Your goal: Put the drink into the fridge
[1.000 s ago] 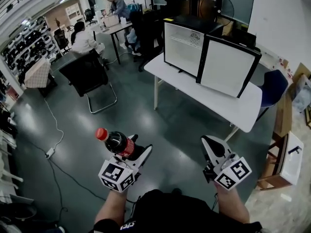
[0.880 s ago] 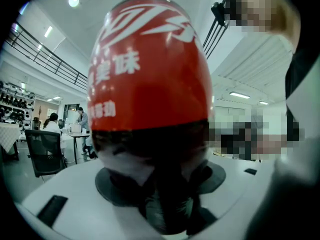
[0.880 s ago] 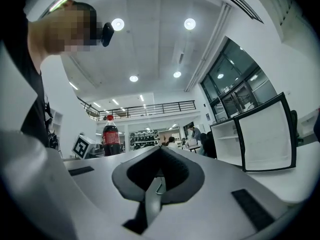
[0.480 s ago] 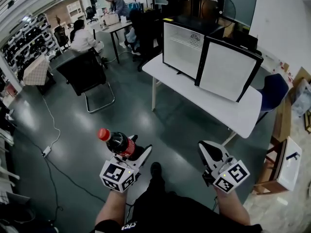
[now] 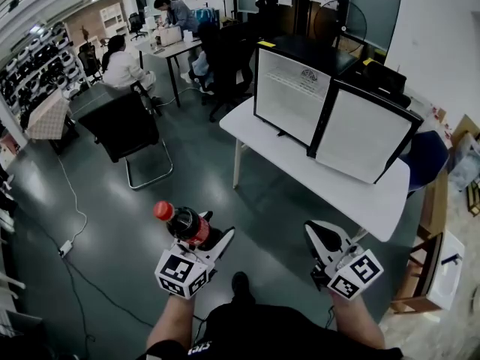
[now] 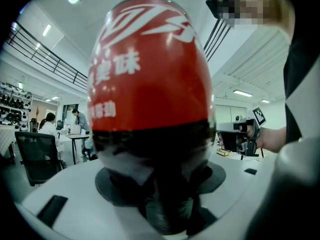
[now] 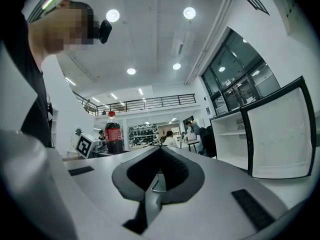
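Observation:
A dark cola bottle [image 5: 182, 222] with a red cap and red label is held in my left gripper [image 5: 214, 240], which is shut on its lower body. In the left gripper view the bottle [image 6: 150, 109] fills the frame between the jaws. My right gripper [image 5: 321, 238] is shut with nothing in it; its jaws meet in the right gripper view [image 7: 159, 176]. From that view the bottle [image 7: 113, 133] shows upright at the left. The small black fridge [image 5: 296, 88] stands on a white table [image 5: 300, 160] ahead, its door [image 5: 364, 137] swung open to the right, its white inside showing.
A black chair [image 5: 124, 130] stands on the dark floor at the left. People sit and stand at a desk [image 5: 172, 43] at the back. A cable and power strip [image 5: 66, 246] lie on the floor at the left. A blue chair [image 5: 424, 156] and boxes are at the right.
The view has shifted forward a little toward the table and fridge. Both grippers keep their hold and spacing; the bottle stays in the left one.

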A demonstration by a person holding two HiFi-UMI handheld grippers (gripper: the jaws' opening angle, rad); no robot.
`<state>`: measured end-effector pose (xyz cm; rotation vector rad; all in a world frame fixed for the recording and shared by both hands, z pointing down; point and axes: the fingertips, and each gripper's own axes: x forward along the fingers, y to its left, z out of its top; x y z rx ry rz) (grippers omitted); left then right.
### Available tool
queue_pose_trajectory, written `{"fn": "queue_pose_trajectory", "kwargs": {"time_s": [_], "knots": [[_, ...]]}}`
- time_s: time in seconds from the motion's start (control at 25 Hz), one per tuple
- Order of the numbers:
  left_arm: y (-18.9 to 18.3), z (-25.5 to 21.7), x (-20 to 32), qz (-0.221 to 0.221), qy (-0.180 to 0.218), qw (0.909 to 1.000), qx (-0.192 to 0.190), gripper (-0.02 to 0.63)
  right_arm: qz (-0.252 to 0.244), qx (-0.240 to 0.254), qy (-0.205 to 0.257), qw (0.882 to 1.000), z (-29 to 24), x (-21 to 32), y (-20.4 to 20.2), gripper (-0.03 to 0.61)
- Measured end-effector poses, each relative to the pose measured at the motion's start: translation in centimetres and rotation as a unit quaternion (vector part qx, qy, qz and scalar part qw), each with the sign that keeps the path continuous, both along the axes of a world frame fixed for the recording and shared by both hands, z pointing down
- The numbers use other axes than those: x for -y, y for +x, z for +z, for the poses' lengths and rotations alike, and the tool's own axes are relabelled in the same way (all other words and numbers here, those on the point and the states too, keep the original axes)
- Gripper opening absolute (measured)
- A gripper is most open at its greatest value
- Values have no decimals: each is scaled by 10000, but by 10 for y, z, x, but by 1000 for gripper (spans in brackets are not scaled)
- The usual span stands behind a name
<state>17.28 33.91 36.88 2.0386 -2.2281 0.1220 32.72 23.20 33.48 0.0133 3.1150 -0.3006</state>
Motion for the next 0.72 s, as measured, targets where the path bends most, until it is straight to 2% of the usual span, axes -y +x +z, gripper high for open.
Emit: {"fn": "queue_pose_trajectory", "kwargs": {"time_s": [0.32, 0.52, 0.72], "knots": [[-94, -8, 37, 66, 59, 9999, 75, 276, -67, -186, 66, 9998, -4, 32, -103, 14], [-146, -7, 34, -21, 143, 9999, 73, 276, -225, -334, 178, 9990, -8, 27, -162, 14], [-184, -4, 22, -117, 160, 9998, 58, 277, -315, -398, 242, 9984, -10, 16, -204, 14]]}}
